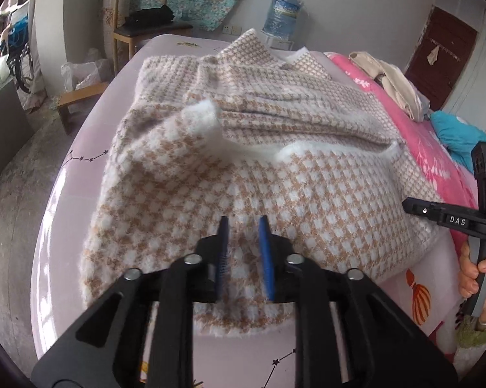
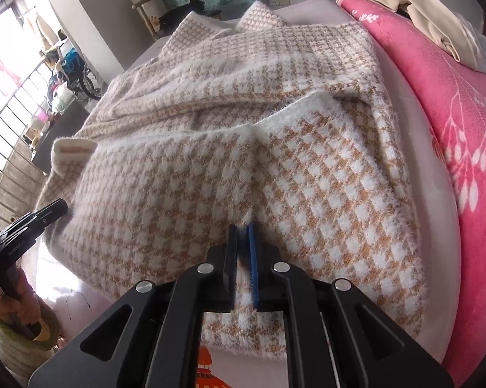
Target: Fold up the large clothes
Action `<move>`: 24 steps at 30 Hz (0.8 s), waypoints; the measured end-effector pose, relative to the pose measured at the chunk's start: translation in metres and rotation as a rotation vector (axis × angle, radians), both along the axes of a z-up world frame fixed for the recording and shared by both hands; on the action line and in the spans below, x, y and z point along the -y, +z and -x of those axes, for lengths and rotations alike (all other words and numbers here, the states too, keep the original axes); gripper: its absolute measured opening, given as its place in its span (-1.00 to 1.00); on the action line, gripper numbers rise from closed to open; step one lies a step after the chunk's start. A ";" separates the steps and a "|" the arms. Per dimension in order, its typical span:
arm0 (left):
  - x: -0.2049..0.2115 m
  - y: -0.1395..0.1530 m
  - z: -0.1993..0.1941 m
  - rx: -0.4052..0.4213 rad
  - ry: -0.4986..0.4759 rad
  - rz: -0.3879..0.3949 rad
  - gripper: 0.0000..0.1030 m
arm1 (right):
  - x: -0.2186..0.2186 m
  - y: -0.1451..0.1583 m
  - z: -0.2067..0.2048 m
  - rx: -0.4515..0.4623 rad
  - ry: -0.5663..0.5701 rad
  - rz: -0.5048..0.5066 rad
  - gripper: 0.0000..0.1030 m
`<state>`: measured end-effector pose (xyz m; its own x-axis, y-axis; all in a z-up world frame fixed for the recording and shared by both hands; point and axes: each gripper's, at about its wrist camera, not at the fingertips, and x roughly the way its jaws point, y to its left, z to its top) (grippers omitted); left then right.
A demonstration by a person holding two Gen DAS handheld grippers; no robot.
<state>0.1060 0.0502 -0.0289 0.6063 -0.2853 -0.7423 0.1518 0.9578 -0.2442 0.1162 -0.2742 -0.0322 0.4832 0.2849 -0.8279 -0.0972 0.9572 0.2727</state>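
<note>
Fuzzy tan-and-white houndstooth garment [image 1: 243, 168] spread across pale lilac bed sheet [image 1: 78, 148], partly folded, white underside turned up along a ridge at mid-cloth. Near hem close to the bed's front edge at 6 o'clock. Left gripper [image 1: 244, 226] low over the hem, blue pads parted by a small gap, nothing between. Right gripper [image 2: 243, 231] with pads almost together, a tuft of the fabric pinched at the tips. Pink blanket [image 2: 453, 103] bordering at 3 o'clock; bare sheet at 9 o'clock; wooden chair [image 1: 139, 16] beyond at 11.
</note>
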 end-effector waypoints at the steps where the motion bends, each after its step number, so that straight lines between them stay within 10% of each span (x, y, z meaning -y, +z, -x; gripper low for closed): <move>1: -0.006 0.005 0.007 0.011 0.001 0.021 -0.28 | 0.005 0.005 0.006 0.014 -0.006 -0.016 -0.26; 4: -0.023 0.016 0.032 0.031 -0.001 0.054 0.08 | 0.027 0.019 0.030 0.046 -0.043 -0.049 0.06; 10: -0.061 0.001 0.068 -0.071 0.086 0.166 0.12 | 0.075 0.012 0.071 -0.038 -0.186 -0.170 0.13; 19: -0.098 -0.052 0.049 -0.166 0.247 0.639 0.12 | 0.083 -0.024 0.070 -0.078 -0.304 -0.351 0.13; 24: -0.085 -0.050 0.036 -0.101 0.314 0.609 0.05 | 0.075 -0.028 0.056 0.016 -0.411 -0.365 0.13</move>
